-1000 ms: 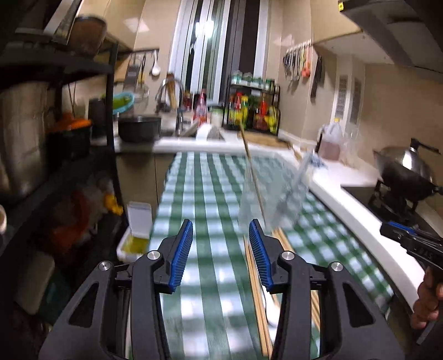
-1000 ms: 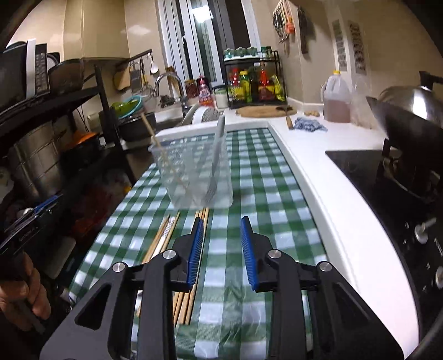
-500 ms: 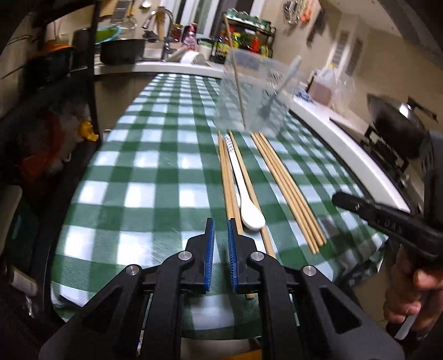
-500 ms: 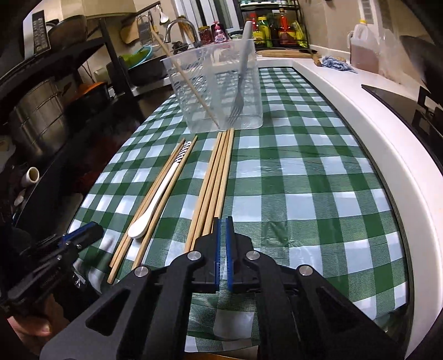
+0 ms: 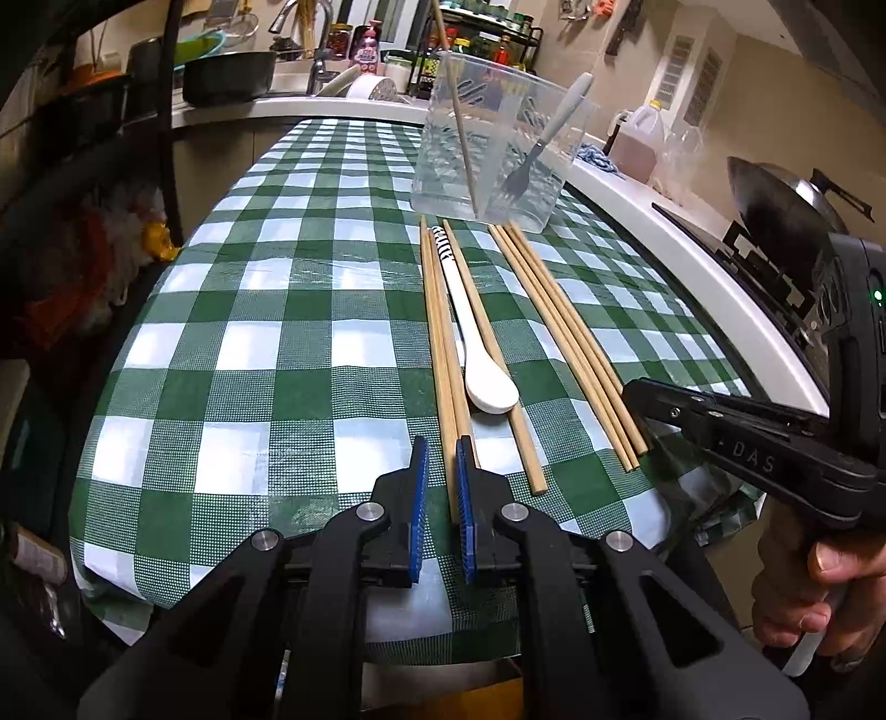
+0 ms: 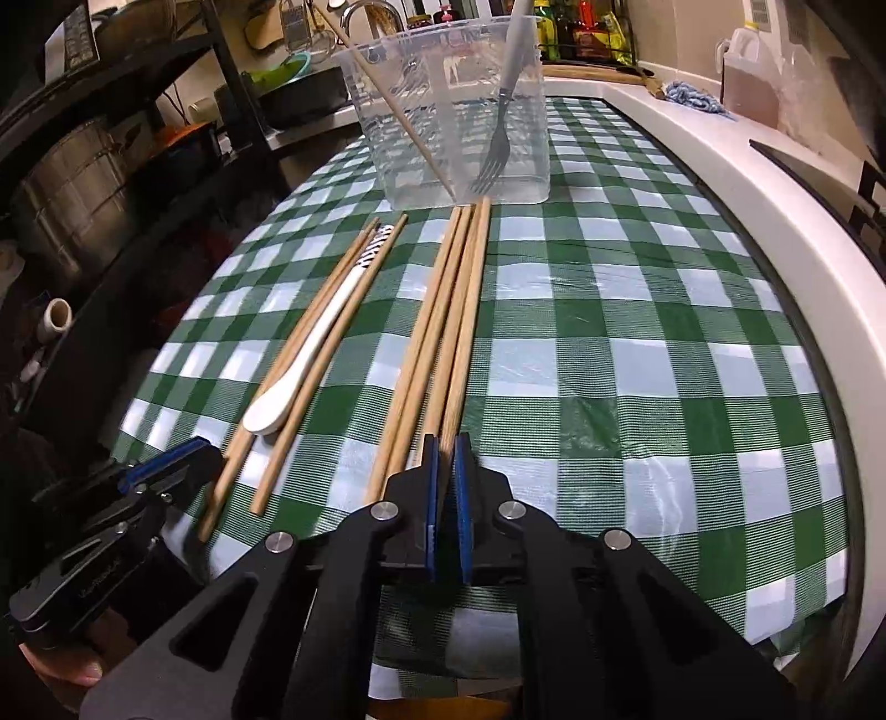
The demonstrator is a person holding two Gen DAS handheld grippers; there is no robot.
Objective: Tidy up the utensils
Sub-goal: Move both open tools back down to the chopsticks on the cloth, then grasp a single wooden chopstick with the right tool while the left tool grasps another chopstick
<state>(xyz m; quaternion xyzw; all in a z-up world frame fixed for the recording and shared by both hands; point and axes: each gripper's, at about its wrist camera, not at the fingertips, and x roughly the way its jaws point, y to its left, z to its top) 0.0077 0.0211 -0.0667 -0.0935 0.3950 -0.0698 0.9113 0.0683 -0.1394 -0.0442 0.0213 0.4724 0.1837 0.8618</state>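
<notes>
The left tool is held low over the near edge of the bench, with its jaws drawn almost together. The near end of a chopstick is seen in the narrow gap, against the right pad. A sliver of checked cloth shows between it and the left pad, so a firm pinch cannot be confirmed.

The right tool is clamped on the near end of the outermost stick of a second group, and the wood fills the gap between the pads. The right hand is seen on that tool's handle.

Two groups of utensils are laid lengthwise on the cloth. On the left, a white spoon is set with its bowl nearest and its striped handle pointing away. Two chopsticks lie along its left side and one along its right. On the right, four sticks are laid close together, side by side.

Their far ends are found just beside a clear tub standing upright on the cloth. A single leaning stick and a grey-handled fork, tines down, are held in it.

Farther off, a wok is seen at the right, a tap at the back, and a bottle rack beside it.
</notes>
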